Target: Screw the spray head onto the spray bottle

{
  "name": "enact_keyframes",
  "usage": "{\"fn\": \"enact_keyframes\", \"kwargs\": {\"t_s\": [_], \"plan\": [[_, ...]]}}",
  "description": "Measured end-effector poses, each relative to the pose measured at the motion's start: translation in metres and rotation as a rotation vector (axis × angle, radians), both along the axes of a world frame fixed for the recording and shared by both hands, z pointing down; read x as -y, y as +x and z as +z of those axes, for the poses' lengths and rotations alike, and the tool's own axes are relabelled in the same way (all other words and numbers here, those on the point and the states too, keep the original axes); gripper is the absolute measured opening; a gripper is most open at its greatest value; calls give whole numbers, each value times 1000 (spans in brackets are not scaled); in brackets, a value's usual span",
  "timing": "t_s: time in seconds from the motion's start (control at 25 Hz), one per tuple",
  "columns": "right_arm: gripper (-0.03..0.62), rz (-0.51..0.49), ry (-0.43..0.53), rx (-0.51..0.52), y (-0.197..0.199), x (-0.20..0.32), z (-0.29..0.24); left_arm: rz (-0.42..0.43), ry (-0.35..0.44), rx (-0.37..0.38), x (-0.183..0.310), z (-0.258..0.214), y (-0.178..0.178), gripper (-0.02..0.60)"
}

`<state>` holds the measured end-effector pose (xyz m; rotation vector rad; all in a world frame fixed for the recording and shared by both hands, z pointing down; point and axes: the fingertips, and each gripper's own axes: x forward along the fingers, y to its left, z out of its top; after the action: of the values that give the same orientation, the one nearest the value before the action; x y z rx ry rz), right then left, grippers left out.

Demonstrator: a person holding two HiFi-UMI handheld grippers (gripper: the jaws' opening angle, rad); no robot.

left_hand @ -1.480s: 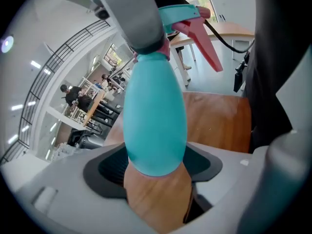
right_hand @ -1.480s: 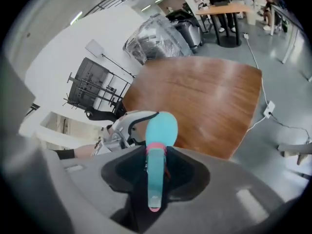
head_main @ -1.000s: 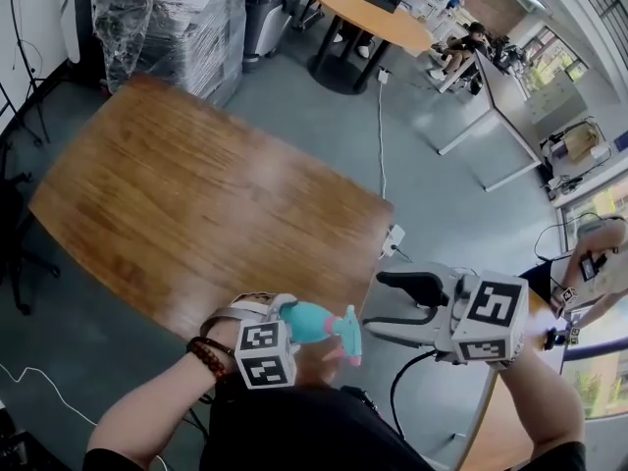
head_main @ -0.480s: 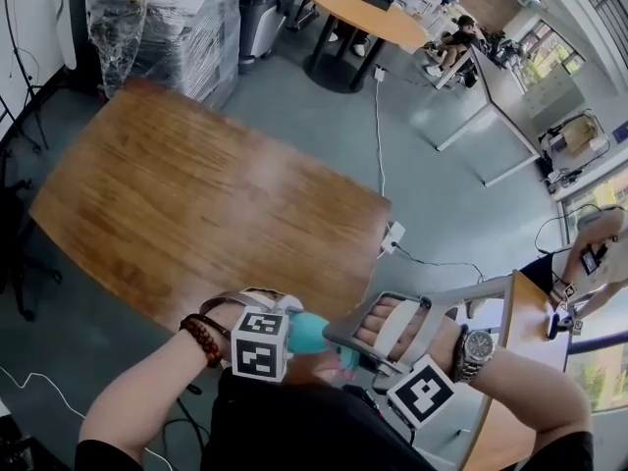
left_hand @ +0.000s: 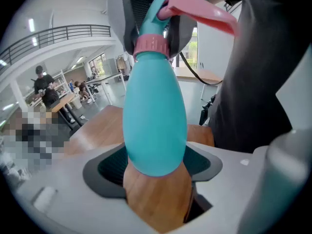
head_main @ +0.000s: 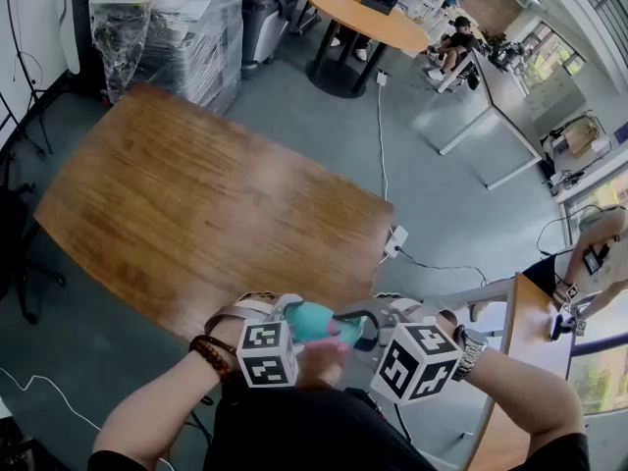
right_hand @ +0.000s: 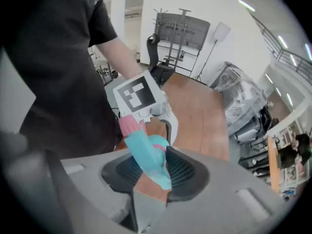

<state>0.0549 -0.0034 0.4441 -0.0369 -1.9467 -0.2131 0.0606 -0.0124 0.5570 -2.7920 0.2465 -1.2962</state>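
Observation:
A teal spray bottle (head_main: 310, 322) with a pink collar (left_hand: 152, 45) and pink trigger (left_hand: 204, 13) is held low in front of the person's body, off the wooden table (head_main: 196, 204). My left gripper (head_main: 287, 314) is shut on the bottle's rounded base (left_hand: 155, 126). The spray head (right_hand: 146, 152) sits on the bottle's neck. My right gripper (head_main: 359, 324) reaches in from the right, its jaws closing around the spray head. In the right gripper view, the right pad (right_hand: 183, 172) touches the head and a gap shows at the left pad (right_hand: 119, 172).
A plastic-wrapped stack of equipment (head_main: 167, 18) stands beyond the table's far corner. A round table (head_main: 368, 13) with seated people is further back. A power strip (head_main: 394, 238) and its cable lie on the floor. A wooden desk edge (head_main: 520, 332) is at the right.
The right gripper swung in from the right, turned over, and came onto the spray head with its jaws narrowing. The left gripper kept the bottle in nearly the same place.

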Motion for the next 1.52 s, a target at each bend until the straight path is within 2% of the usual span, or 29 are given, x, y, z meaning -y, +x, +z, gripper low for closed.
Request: {"fn": "enact_keyframes", "kwargs": {"t_s": [0.12, 0.16, 0.2, 0.36, 0.44, 0.56, 0.64, 0.84, 1.04, 1.16, 1.24, 1.28, 1.4, 1.44, 1.52], "plan": [[123, 9, 32, 27, -3, 8, 4, -60, -29, -33, 4, 6, -3, 382], [176, 13, 58, 44, -4, 12, 2, -92, -42, -53, 8, 9, -6, 382], [254, 33, 88, 68, -4, 19, -2, -137, -54, -80, 14, 12, -11, 383], [258, 248, 212, 253, -2, 61, -38, -423, -72, -188, 67, 33, -56, 387], [257, 354, 218, 341, 2, 72, -42, -579, -70, -217, 100, 48, -91, 387], [252, 428, 191, 377, 3, 70, -37, -775, -84, -266, 142, 65, -134, 390], [252, 446, 173, 372, 1, 63, -31, -848, -70, -274, 163, 75, -153, 390], [245, 484, 158, 371, -3, 49, -21, -861, -2, -221, 187, 93, -170, 391], [245, 525, 144, 403, -7, 45, -12, -869, 31, -217, 188, 102, -176, 396], [245, 555, 139, 412, -16, 48, -8, -841, 6, -229, 189, 101, -172, 408], [245, 572, 138, 432, -26, 51, -8, -826, -21, -250, 186, 95, -171, 477], [245, 579, 140, 440, -30, 53, -8, -827, -24, -261, 183, 90, -173, 482], [176, 588, 165, 483, -41, 56, -7, -860, -23, -307, 160, 72, -187, 476], [138, 592, 179, 484, -43, 57, -9, -878, -23, -320, 148, 63, -191, 455], [18, 598, 198, 505, -45, 59, -13, -903, -4, -351, 121, 36, -195, 370]]}}
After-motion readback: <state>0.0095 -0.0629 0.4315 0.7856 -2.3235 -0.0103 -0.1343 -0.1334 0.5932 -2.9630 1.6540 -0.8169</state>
